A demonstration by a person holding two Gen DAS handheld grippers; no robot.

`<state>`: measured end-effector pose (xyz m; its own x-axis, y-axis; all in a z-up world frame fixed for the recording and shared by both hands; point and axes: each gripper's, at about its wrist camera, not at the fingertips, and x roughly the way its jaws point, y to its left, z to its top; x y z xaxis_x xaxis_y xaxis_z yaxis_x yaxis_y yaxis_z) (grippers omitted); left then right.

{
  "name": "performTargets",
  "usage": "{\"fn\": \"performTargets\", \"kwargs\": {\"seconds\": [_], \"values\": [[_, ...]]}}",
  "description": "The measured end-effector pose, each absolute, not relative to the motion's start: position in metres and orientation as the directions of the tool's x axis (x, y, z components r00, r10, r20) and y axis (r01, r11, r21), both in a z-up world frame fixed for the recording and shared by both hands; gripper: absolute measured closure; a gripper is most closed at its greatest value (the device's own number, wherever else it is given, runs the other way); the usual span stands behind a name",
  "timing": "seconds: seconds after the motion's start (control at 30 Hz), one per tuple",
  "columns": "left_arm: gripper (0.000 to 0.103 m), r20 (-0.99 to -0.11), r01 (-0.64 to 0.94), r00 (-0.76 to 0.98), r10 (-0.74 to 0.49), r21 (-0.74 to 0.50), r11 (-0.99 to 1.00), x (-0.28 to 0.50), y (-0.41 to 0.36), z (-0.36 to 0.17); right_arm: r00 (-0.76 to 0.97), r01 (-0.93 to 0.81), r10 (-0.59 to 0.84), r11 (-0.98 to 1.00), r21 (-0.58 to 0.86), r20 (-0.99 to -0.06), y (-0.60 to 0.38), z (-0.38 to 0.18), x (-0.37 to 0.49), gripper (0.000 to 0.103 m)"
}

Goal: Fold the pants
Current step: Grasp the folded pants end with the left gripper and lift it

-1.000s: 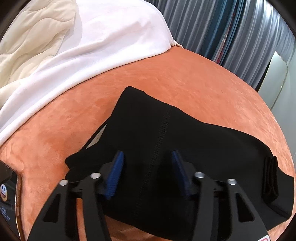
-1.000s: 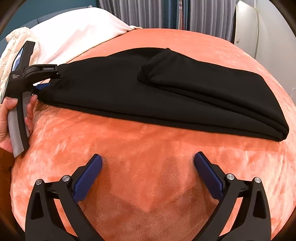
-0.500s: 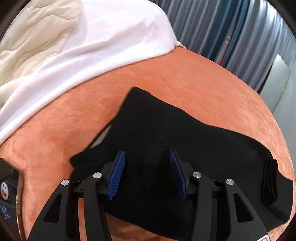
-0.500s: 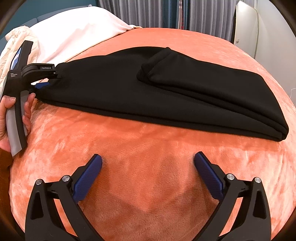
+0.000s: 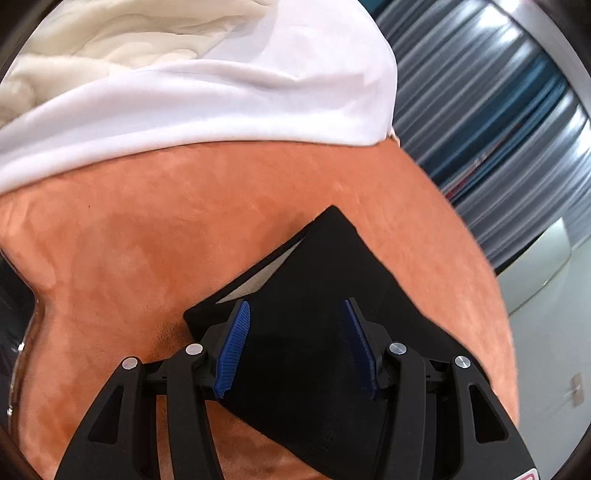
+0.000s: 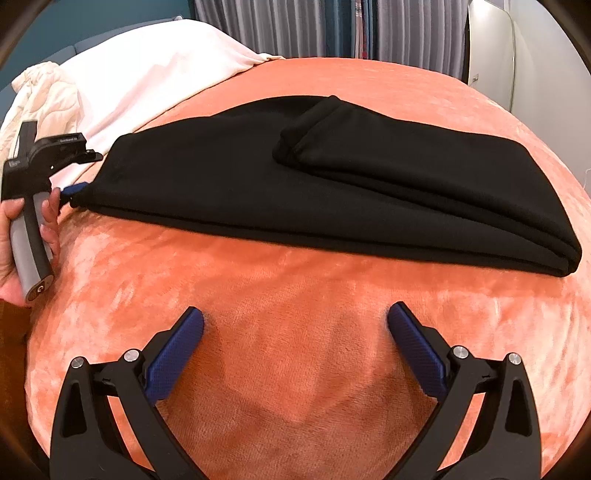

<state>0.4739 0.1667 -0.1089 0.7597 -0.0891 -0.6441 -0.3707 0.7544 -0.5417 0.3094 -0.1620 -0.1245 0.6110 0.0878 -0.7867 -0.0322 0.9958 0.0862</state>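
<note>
- Pants (image 6: 332,192), black and already folded lengthwise with a leg end doubled back on top, lie on the orange bedspread (image 6: 295,369); we judge them soft, limp and fairly thick, light to lift but apt to sag and slide apart in layers.
- Long axis runs left to right across the right wrist view, waistband end at the left, folded edge at the right.
- We would take hold at the waistband corners, pinching all layers together.
- Left gripper (image 5: 295,343) sits at that waistband end, its jaws half spread with black cloth lying between them; the blue pads do not visibly press it.
- Right gripper (image 6: 295,332) hovers over bare bedspread near the pants' front edge, jaws wide apart and empty.
- White sheet (image 6: 147,74) and curtains (image 6: 295,29) lie beyond.
</note>
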Motion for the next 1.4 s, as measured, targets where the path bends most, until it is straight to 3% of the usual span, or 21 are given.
{"fn": "performTargets", "kwargs": {"seconds": [0.1, 0.13, 0.17, 0.2, 0.3, 0.5, 0.73, 0.8, 0.93, 1.1, 1.27, 1.4], "values": [[0.057, -0.647, -0.361, 0.757, -0.089, -0.527, 0.769, 0.478, 0.164, -0.111, 0.615, -0.032, 0.102, 0.994, 0.104, -0.782, -0.164, -0.124, 0.309, 0.005], [0.068, -0.647, -0.355, 0.757, -0.094, -0.527, 0.772, 0.481, 0.163, -0.113, 0.616, -0.032, 0.106, 0.993, 0.109, -0.78, -0.165, -0.124, 0.309, 0.005], [0.097, -0.645, -0.345, 0.756, -0.111, -0.538, 0.769, 0.484, 0.162, -0.116, 0.618, -0.033, 0.11, 0.993, 0.115, -0.779, -0.166, -0.124, 0.309, 0.005], [0.103, -0.644, -0.339, 0.751, -0.141, -0.561, 0.756, 0.486, 0.164, -0.121, 0.62, -0.033, 0.118, 0.992, 0.124, -0.776, -0.167, -0.124, 0.31, 0.005], [0.103, -0.611, -0.31, 0.76, -0.222, -0.641, 0.703, 0.489, 0.17, -0.124, 0.625, -0.034, 0.143, 0.987, 0.156, -0.768, -0.171, -0.124, 0.309, 0.005], [0.103, -0.523, -0.156, 0.832, -0.184, -0.539, 0.828, 0.478, 0.117, -0.042, 0.637, -0.037, 0.202, 0.972, 0.232, -0.744, -0.182, -0.123, 0.308, 0.005], [0.103, -0.46, 0.084, 0.846, -0.269, -0.385, 0.919, 0.483, -0.038, 0.059, 0.669, 0.018, 0.292, 0.913, 0.408, -0.683, -0.214, -0.116, 0.3, 0.005], [0.103, -0.474, 0.144, 0.826, -0.305, -0.346, 0.927, 0.483, -0.083, 0.068, 0.671, 0.041, 0.318, 0.887, 0.461, -0.67, -0.23, -0.113, 0.294, 0.005], [0.103, -0.55, 0.254, 0.757, -0.352, -0.249, 0.935, 0.485, -0.175, 0.062, 0.681, 0.115, 0.195, 0.924, 0.366, -0.706, -0.266, -0.098, 0.27, 0.005], [0.103, -0.665, 0.278, 0.678, -0.311, -0.16, 0.947, 0.498, -0.268, 0.011, 0.685, 0.251, 0.076, 0.909, 0.332, -0.724, -0.339, -0.091, 0.23, 0.005], [0.103, -0.635, 0.195, 0.737, -0.231, -0.129, 0.972, 0.476, -0.231, 0.001, 0.67, 0.302, 0.038, 0.898, 0.319, -0.742, -0.375, -0.091, 0.204, 0.005], [0.103, -0.571, 0.128, 0.809, -0.144, -0.068, 0.989, 0.456, -0.13, 0.03, 0.665, 0.252, 0.038, 0.928, 0.273, -0.745, -0.364, -0.089, 0.207, 0.005]]}}
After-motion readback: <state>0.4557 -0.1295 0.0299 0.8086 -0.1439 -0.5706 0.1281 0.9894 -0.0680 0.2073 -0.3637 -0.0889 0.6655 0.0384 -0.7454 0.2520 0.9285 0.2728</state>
